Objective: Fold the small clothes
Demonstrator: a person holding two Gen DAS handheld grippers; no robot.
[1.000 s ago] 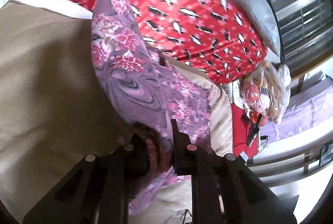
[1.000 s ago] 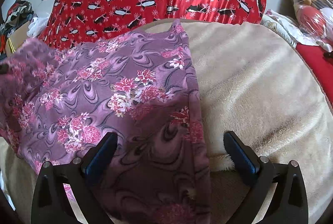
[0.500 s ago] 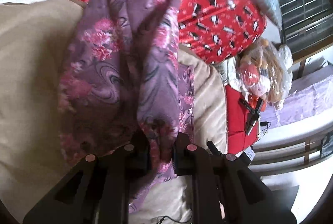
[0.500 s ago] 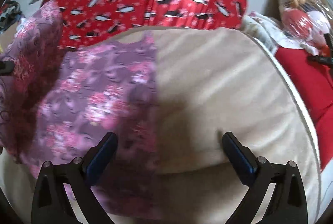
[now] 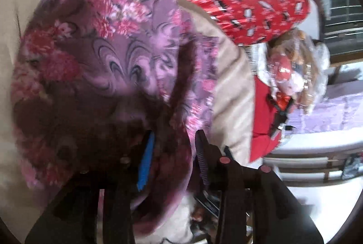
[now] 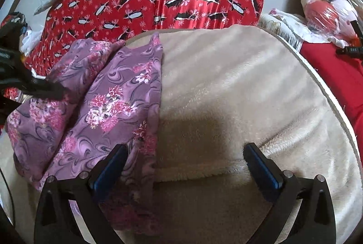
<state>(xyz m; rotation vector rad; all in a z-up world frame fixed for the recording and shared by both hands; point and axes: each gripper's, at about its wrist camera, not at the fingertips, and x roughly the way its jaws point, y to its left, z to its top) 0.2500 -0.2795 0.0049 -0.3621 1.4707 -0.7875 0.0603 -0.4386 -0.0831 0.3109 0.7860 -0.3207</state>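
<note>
Between the left claw's [image 5: 174,148] two fingers sits a bunch of the purple cloth [image 5: 109,58]; the fingers look a little apart, so I cannot tell if they pinch it. Off to the right claw's [image 6: 185,167] left the cloth lies on the blanket [image 6: 238,96]. That claw is wide and holds nothing. The cloth looks soft, light and floppy; I would grab a corner or edge.

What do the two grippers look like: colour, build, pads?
Both are black, angular frames with round silver screw heads. The right gripper has two prongs with blue pads on the inner faces. The left gripper shows one blue pad. No cables or markings show.
</note>
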